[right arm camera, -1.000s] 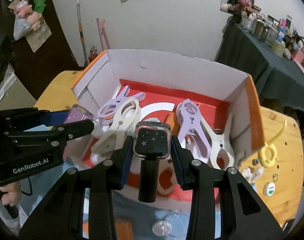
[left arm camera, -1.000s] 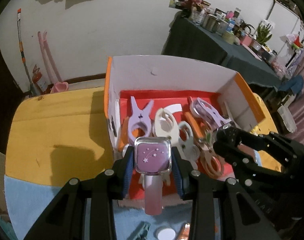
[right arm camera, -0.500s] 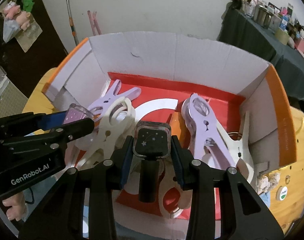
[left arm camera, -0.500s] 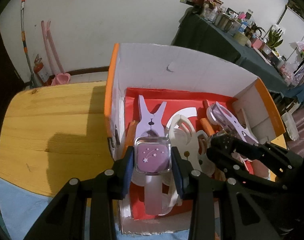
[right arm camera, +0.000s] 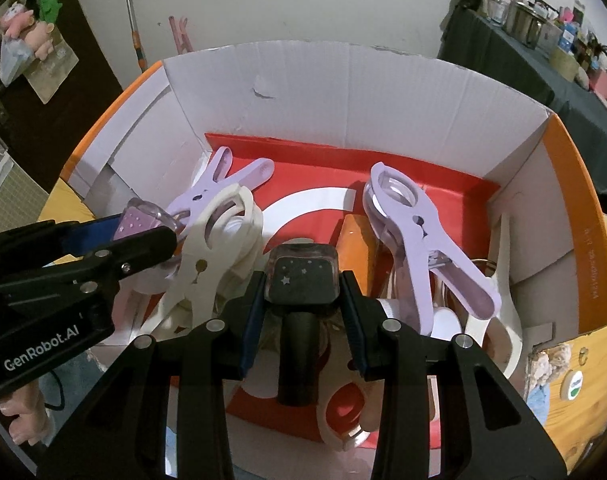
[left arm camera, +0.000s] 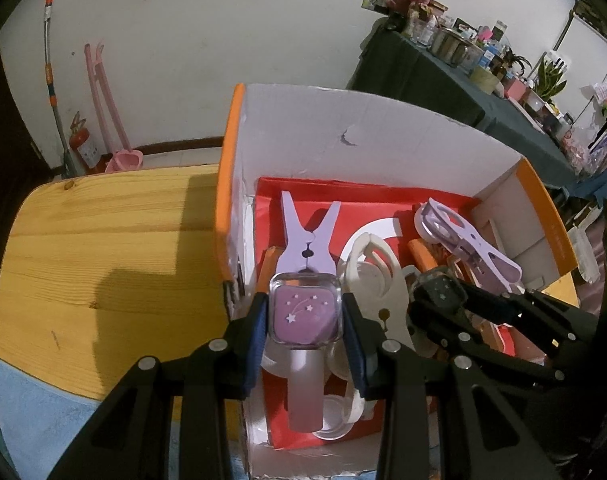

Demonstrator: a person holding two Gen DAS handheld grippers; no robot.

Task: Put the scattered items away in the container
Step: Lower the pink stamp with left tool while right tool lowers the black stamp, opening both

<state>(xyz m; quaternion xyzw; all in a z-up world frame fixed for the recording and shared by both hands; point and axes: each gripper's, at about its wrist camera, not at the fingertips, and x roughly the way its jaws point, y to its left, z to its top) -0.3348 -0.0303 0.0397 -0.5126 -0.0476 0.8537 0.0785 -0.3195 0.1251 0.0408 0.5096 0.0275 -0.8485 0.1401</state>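
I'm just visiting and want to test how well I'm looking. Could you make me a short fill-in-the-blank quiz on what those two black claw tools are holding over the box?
1. The left gripper grips a bottle whose square cap is ____.
2. The right gripper grips a bottle whose cap is ____.
3. Both caps are decorated with little white ____.
4. The floor of the cardboard box is white and ____.

Missing words: purple; black; stars; red

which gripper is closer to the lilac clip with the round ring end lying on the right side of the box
Right. The right gripper, shut on the black bottle, sits just beside the ring-ended lilac clip. The left gripper, holding the purple bottle, is over the box's opposite side.
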